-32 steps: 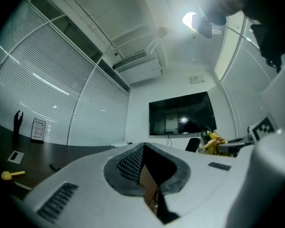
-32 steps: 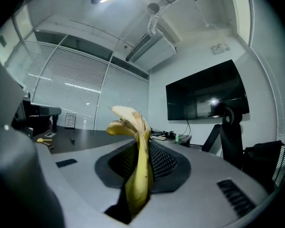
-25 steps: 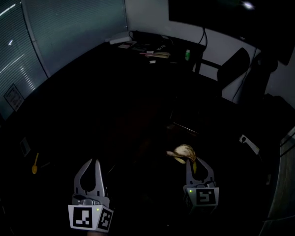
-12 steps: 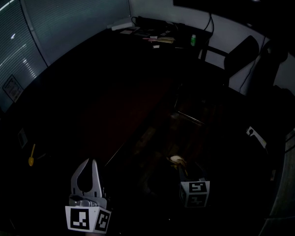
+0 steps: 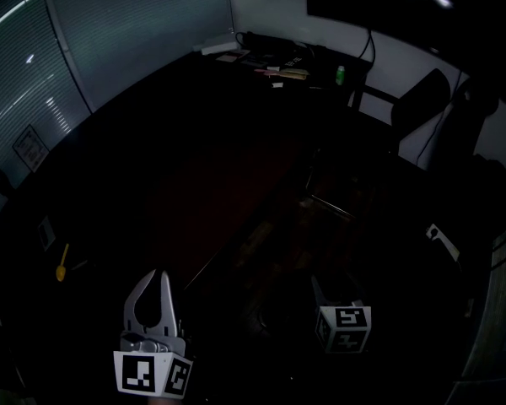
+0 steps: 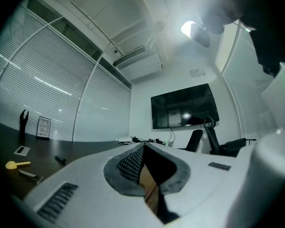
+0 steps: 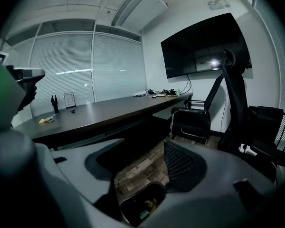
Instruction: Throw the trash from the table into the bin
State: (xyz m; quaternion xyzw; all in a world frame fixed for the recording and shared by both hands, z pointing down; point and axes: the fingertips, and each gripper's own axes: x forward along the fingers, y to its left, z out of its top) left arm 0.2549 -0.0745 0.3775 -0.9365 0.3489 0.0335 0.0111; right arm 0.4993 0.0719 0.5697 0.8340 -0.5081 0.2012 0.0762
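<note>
Right gripper [image 7: 143, 144]: jaws just opening, nothing between, over bin [image 7: 149, 185] | left gripper [image 6: 143, 145]: jaws together

1. The long dark-brown glossy bench [image 7: 99, 113] is looking plain.
2. The brown wood-plank floor [image 7: 138, 174] is showing streaky grain.
3. The round black bin [image 7: 130, 208] is showing a yellow banana peel [image 7: 150, 205].
4. The pale-grey left claw [image 5: 158, 289] and right claw [image 5: 331, 292] are wearing black-and-white square markers.

Black chair [image 7: 192, 118] below wall screen [image 7: 204, 44]; slatted blinds [image 7: 116, 65] alongside.
</note>
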